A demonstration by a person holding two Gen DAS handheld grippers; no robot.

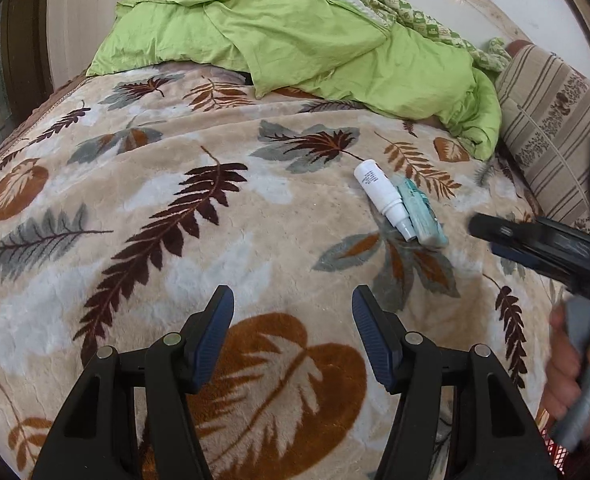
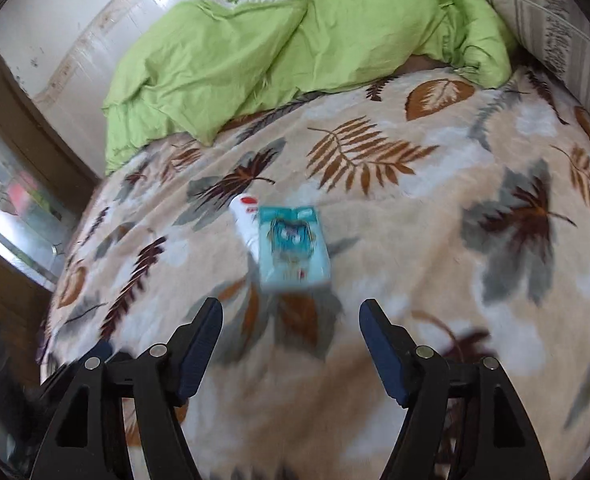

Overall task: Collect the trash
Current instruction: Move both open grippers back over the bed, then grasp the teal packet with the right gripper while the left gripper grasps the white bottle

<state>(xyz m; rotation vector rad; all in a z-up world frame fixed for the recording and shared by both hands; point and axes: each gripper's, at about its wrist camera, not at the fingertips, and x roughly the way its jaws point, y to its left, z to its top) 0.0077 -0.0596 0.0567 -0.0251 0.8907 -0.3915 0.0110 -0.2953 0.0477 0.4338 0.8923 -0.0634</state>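
Tilting down over blanket (image 1: 223, 264), both tongs apart

Both wrist cams angled down over bed blanket (image 1: 143, 288), sharing white bottle (image 1: 383, 196)

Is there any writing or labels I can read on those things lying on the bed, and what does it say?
White bottle: a block of small dark print on its side, too small to read; in the right wrist view a red mark shows, blurred.
Teal packet: a printed picture with small marks, blurred, nothing readable.
Leaf-print blanket, green quilt, striped pillow: patterns only, no words.
So nothing here can be quoted.
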